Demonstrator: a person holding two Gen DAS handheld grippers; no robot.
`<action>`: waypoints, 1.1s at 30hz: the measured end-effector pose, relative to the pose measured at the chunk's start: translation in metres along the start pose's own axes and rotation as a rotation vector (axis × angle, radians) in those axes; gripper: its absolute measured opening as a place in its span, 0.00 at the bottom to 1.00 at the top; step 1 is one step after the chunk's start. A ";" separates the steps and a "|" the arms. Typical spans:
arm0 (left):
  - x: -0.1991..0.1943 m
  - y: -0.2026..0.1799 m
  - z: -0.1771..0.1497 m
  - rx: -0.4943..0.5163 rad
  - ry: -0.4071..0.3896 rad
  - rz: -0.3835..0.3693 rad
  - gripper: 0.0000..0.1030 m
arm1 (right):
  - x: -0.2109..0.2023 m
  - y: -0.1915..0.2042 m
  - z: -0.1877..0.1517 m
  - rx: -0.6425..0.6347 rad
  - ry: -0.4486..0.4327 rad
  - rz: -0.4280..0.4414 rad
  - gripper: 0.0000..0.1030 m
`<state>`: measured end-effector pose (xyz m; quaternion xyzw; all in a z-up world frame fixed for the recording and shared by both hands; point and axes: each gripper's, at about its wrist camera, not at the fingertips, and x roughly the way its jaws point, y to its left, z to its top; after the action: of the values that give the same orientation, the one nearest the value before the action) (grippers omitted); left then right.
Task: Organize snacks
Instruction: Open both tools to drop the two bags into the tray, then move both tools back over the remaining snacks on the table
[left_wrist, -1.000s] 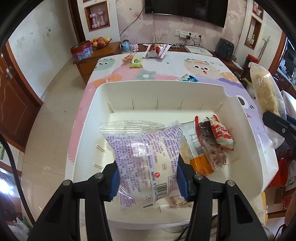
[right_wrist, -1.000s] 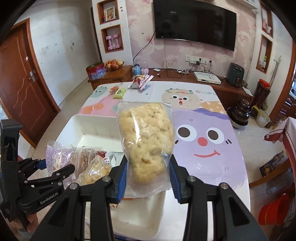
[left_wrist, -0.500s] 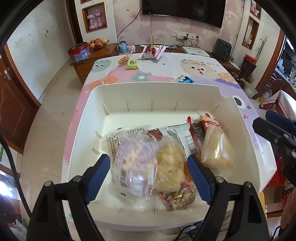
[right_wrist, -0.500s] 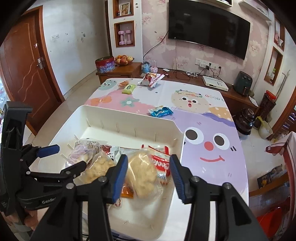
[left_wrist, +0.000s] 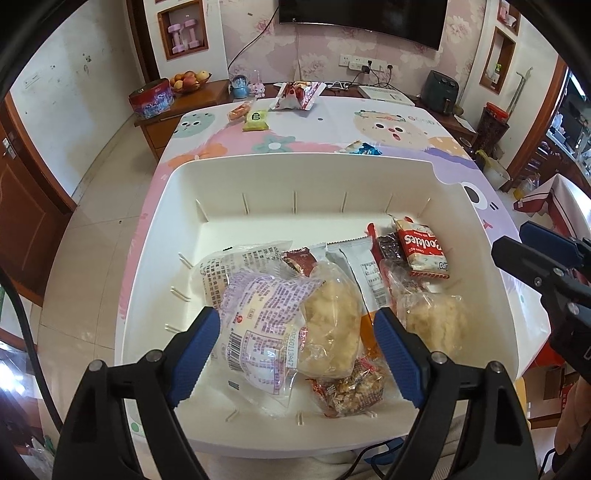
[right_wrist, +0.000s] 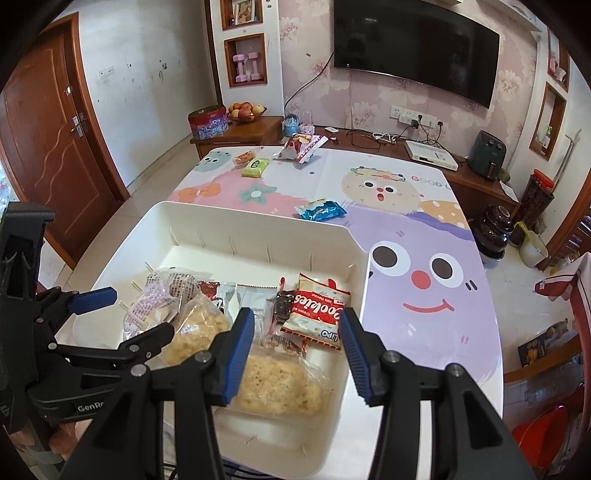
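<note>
Here the white bin (left_wrist: 295, 177) holds cookies (left_wrist: 423, 249) and bagged snacks (left_wrist: 258, 317).

"cookies" on red snack packet (left_wrist: 422, 248); "good" on tablecloth (right_wrist: 424, 180); "genro" on left hand-held gripper (right_wrist: 92, 406).

I read the white bin (left_wrist: 295, 177) as smooth, slightly glossy plastic; the snack packets in it are shiny crinkled film, clear over the pale puffed cake (right_wrist: 277, 384), printed on the Cookies pack (right_wrist: 314, 314). My gripper fingers (left_wrist: 194, 350) carry ribbed blue pads on matt black plastic. Far-left cabinet (right_wrist: 240, 133) looks like varnished wood.
</note>
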<state>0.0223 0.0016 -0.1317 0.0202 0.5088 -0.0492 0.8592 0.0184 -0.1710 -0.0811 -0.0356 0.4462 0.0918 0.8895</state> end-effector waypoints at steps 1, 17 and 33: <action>0.000 0.000 0.000 0.000 0.002 0.002 0.82 | 0.001 -0.001 0.000 0.001 0.002 0.001 0.47; -0.025 0.002 0.017 0.031 -0.045 0.051 0.82 | 0.006 -0.024 0.020 0.069 -0.016 0.006 0.47; -0.079 0.035 0.153 0.108 -0.058 0.049 0.82 | -0.011 -0.067 0.143 0.112 0.001 0.064 0.47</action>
<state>0.1215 0.0289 0.0110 0.0775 0.4798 -0.0562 0.8722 0.1374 -0.2172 0.0125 0.0283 0.4519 0.0950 0.8866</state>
